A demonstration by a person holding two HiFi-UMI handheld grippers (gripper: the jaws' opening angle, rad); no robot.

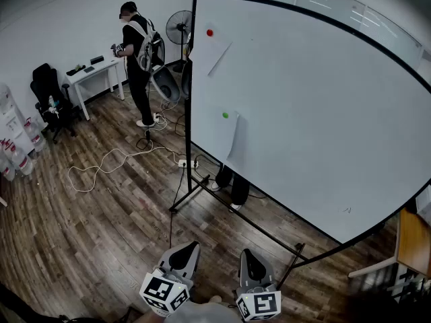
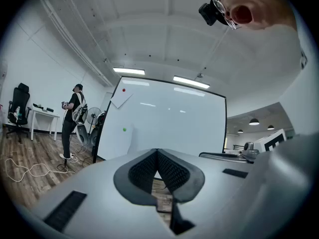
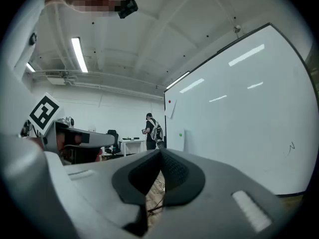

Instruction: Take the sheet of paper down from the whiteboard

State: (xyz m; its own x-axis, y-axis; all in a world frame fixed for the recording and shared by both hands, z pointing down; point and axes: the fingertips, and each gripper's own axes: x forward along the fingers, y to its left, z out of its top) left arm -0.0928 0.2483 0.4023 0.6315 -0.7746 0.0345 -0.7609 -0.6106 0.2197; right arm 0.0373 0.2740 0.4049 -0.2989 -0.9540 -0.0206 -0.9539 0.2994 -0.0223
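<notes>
Just above frame centre, the green-pinned sheet of paper (image 1: 234, 140) hangs upright on the whiteboard (image 1: 323, 113), well apart from left gripper (image 1: 188, 247) and right gripper (image 1: 248, 256), both closed and empty; neither seems clearly nearer

light: bright ceiling strips (image 2: 129, 71) | glare: whiteboard (image 1: 316, 106) | edges: fisheye bend, dark vignette

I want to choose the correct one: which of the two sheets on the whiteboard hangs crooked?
The upper sheet, held by the red magnet, hangs tilted; the lower sheet, under the green magnet, hangs straight.
</notes>
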